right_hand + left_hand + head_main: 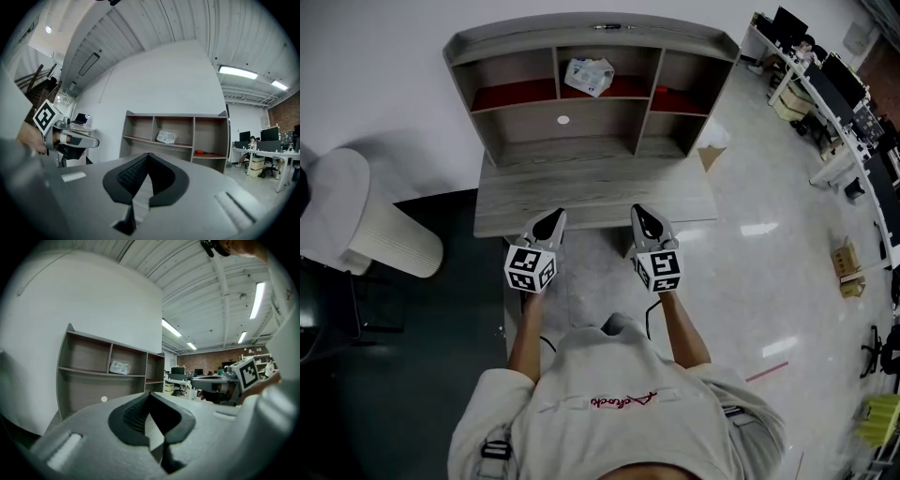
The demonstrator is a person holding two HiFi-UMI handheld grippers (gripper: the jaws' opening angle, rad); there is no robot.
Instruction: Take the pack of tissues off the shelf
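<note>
Left claw [553,219] and right claw [643,216], both closed and empty, at near edge of counter [591,195]; pack of tissues [589,75] well ahead, open surface between.

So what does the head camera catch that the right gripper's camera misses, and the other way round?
Only the head view: the person's torso and the right gripper from above, marker cube included. Only the right gripper view: the ceiling lights and that gripper's jaws up close, shut with nothing in them. Both: the shelf, the pack of tissues in its upper middle compartment, and the left gripper.
</note>
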